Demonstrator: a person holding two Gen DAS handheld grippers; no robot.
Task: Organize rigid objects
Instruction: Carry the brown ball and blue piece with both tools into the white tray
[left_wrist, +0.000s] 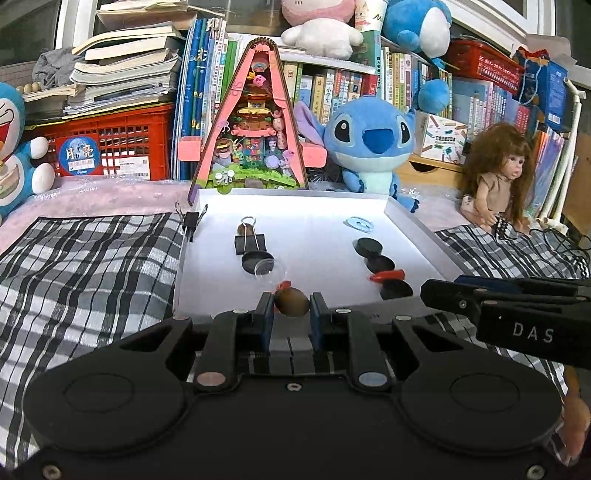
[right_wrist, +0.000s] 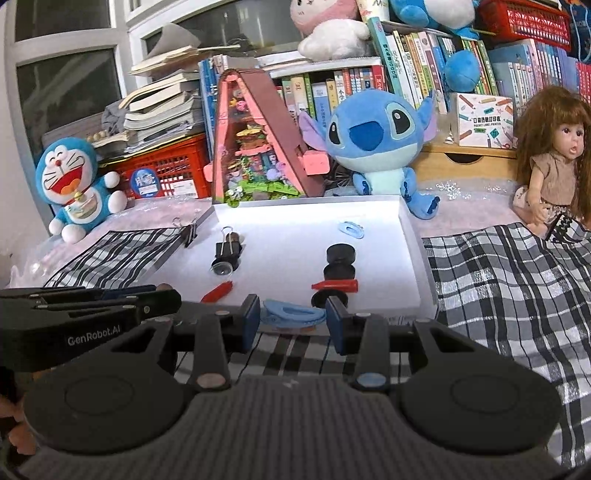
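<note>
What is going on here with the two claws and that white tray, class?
A person holds a claw in each hand over the near edge of a white tray. The left claw is shut on a small brown nut-like piece; the right claw is shut on a light blue clip. In the tray lie a black binder clip, black discs and a red piece. The sorting looks partly done.

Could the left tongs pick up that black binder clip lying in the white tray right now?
Probably not yet. The left tongs are already shut on a brown nut, so they are full. The path to the binder clip in the tray looks free.
</note>
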